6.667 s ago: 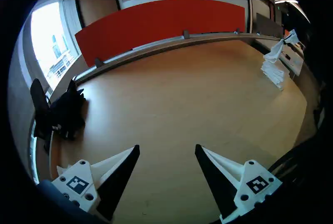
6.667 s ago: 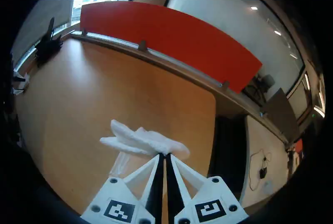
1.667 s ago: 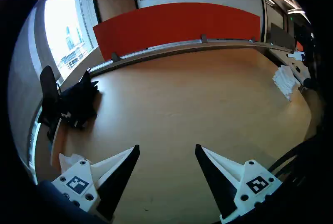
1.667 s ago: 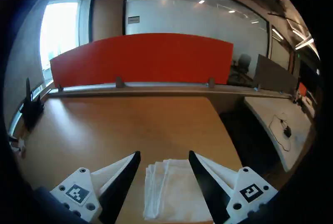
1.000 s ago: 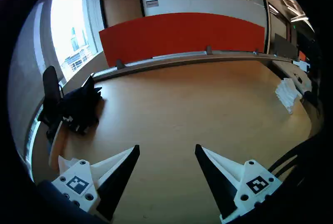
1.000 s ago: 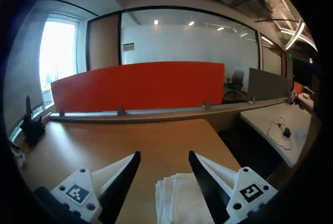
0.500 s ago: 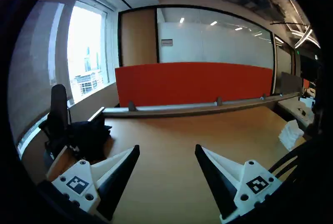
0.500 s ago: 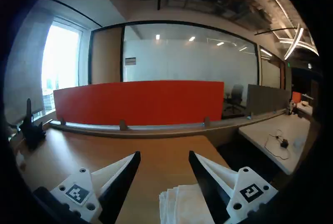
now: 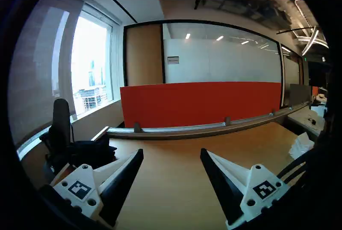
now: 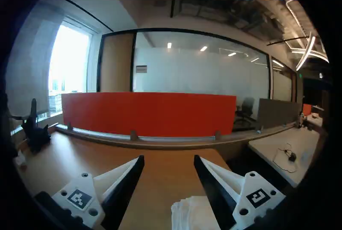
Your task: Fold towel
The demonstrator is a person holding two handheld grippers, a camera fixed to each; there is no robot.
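Left gripper [image 9: 171,149] spread over wooden desk [image 9: 171,196], right gripper [image 10: 169,156] spread over folded white towels [image 10: 192,215]

Folded white towel [image 10: 190,213] lies flat on the wooden desk [image 10: 166,172]

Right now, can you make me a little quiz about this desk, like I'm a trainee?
1. True or false: the right tool is shut on the towel.
2. What colour is the divider behind the desk? A blue, B red, C green.
3. Fill in: the left tool is ____ (open or shut).

Key: 1 false, it is open above the towel. 2 B. 3 open.
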